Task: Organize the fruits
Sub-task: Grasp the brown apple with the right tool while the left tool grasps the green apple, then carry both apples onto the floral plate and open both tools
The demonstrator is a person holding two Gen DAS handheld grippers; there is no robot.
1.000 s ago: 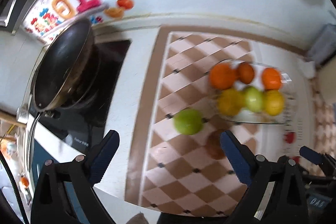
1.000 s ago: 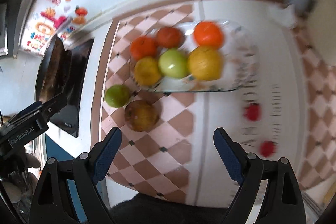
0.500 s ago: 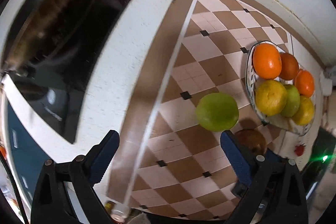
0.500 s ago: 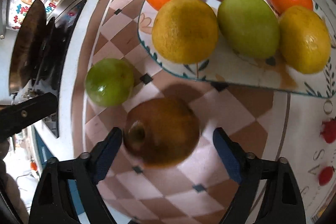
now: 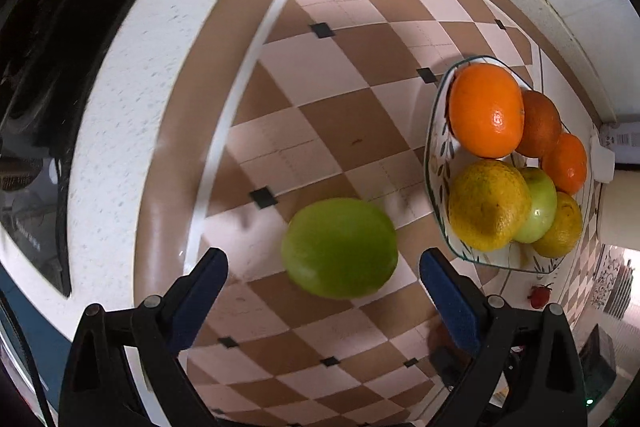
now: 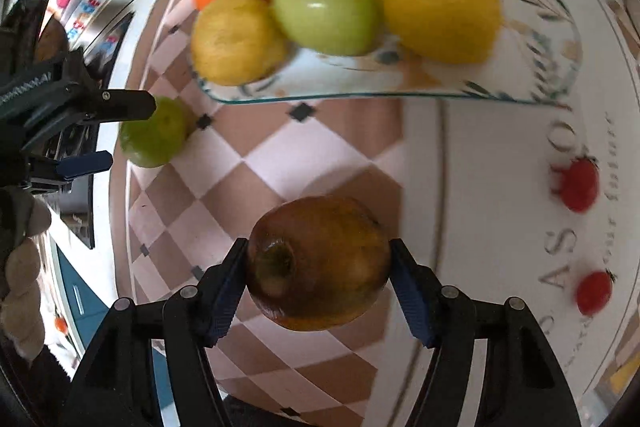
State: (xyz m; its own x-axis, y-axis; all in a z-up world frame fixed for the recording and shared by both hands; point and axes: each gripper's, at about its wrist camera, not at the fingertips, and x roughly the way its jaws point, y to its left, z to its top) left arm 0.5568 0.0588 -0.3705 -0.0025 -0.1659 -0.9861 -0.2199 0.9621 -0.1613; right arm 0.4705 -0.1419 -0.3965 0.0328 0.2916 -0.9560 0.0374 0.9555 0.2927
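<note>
Right hand-held gripper (image 6: pixel 318 267) is closed against a brown fruit (image 6: pixel 318 263) near the plate (image 6: pixel 400 89). Left hand-held gripper (image 5: pixel 322 277) gapes wide around a green fruit (image 5: pixel 340 247) lying on the surface (image 5: pixel 320 107).

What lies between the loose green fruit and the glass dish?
Nothing: in the left wrist view, only bare checkered mat separates the green fruit from the dish. The brown fruit sits elsewhere, in the right claw.

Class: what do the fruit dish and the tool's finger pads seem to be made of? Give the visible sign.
Fruit dish: probably clear glass with printed leaves; the checked cloth shows through its greenish rim. Finger pads: likely blue rubber, matte and finely ribbed.
</note>
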